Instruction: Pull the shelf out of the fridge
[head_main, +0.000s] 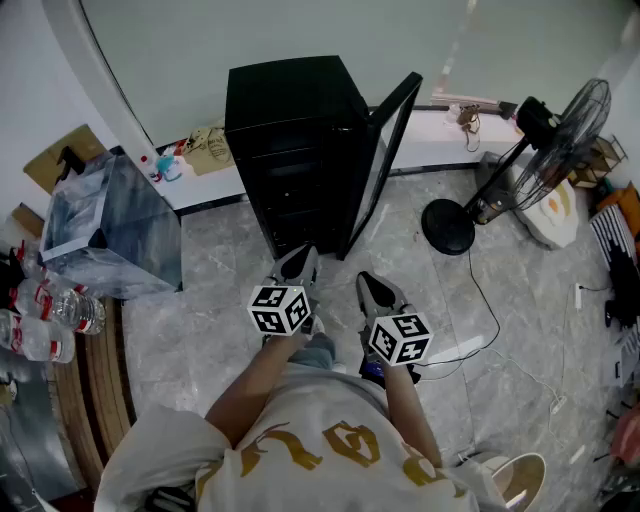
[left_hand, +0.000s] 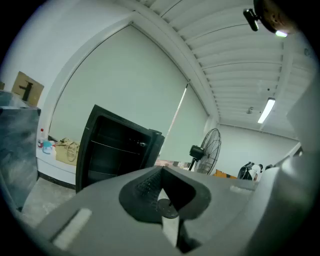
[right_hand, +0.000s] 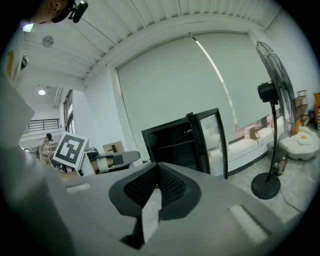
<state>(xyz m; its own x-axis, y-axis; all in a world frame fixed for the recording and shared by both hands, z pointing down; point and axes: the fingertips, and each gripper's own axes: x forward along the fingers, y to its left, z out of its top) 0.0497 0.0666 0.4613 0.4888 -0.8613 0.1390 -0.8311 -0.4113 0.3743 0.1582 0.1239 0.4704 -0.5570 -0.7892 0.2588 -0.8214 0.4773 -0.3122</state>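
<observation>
A black fridge (head_main: 298, 150) stands on the floor ahead of me, its glass door (head_main: 392, 150) swung open to the right. Thin wire shelves (left_hand: 116, 145) cross its dark inside; they also show faintly in the right gripper view (right_hand: 172, 144). My left gripper (head_main: 296, 266) and right gripper (head_main: 377, 290) are held side by side, a short way in front of the fridge and apart from it. Both point at the open front. Each has its jaws closed together with nothing between them. The left gripper's tips (left_hand: 161, 171) and the right gripper's tips (right_hand: 158, 167) meet in a point.
A standing fan (head_main: 545, 160) with a round base is to the right of the fridge, and its cable (head_main: 488, 305) trails over the floor. A translucent plastic box (head_main: 112, 228) and water bottles (head_main: 48, 305) are at the left. A low white ledge (head_main: 450, 125) runs behind.
</observation>
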